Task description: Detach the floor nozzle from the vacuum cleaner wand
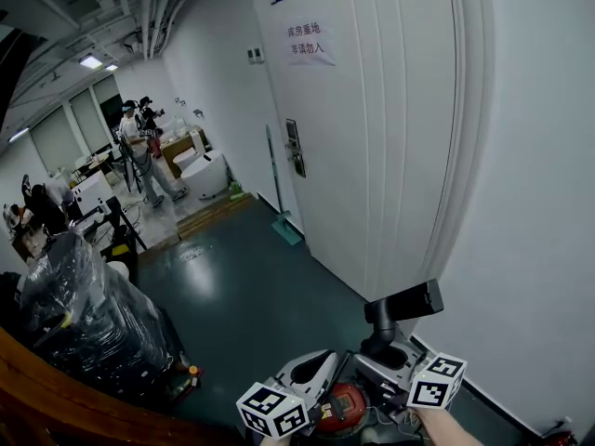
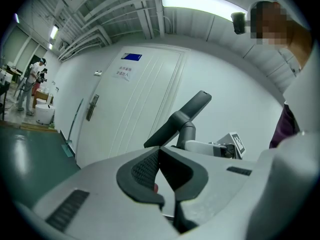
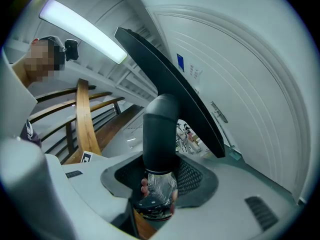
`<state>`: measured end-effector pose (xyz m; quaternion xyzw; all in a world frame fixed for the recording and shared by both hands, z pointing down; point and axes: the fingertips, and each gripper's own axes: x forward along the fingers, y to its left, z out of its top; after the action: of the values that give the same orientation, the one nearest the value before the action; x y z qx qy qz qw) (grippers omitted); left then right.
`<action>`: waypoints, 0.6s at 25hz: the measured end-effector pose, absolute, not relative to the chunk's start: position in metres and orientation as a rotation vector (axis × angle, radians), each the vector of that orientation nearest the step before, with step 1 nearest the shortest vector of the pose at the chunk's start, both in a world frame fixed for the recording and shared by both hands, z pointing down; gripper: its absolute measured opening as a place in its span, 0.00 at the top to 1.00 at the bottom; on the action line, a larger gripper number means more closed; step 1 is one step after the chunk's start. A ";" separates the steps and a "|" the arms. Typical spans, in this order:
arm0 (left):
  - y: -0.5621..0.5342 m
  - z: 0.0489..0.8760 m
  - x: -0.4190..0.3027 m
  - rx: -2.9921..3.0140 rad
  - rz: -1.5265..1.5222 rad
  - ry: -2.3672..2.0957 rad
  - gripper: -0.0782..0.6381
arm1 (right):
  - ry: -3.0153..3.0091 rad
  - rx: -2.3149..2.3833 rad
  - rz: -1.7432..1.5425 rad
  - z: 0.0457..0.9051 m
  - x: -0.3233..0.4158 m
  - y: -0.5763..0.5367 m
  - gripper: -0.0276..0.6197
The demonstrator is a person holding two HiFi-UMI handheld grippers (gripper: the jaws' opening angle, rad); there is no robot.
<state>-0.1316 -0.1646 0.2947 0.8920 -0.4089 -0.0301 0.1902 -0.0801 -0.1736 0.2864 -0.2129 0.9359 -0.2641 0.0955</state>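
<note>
Matte-grey floor nozzle [image 3: 170, 84], round neck tight in right gripper [image 3: 159, 181] jaws; left gripper [image 2: 160, 174] jaws together.

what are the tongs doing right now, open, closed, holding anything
left tongs: closed, nothing in them
right tongs: closed on the floor nozzle, gripping its neck

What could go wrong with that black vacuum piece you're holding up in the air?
1. Only the right gripper clamps the floor nozzle, and only by its neck. The left gripper is shut on nothing, so the wide head might tip or slip out.
2. The nozzle's head is up by the white door; a careless swing could knock against it.
</note>
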 end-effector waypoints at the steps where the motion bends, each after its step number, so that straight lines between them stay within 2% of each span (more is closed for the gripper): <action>1: -0.164 0.293 -0.132 2.511 -0.086 -1.149 0.88 | 2.774 -0.630 -0.777 0.285 -0.080 -0.173 0.67; 15: -0.165 0.291 -0.132 2.527 -0.084 -1.143 0.88 | 2.790 -0.618 -0.732 0.277 -0.080 -0.173 0.67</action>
<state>-0.1322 -0.1647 0.2909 0.8954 -0.4052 -0.0298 0.1825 -0.0796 -0.1735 0.2771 -0.2085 0.9414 -0.2471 0.0957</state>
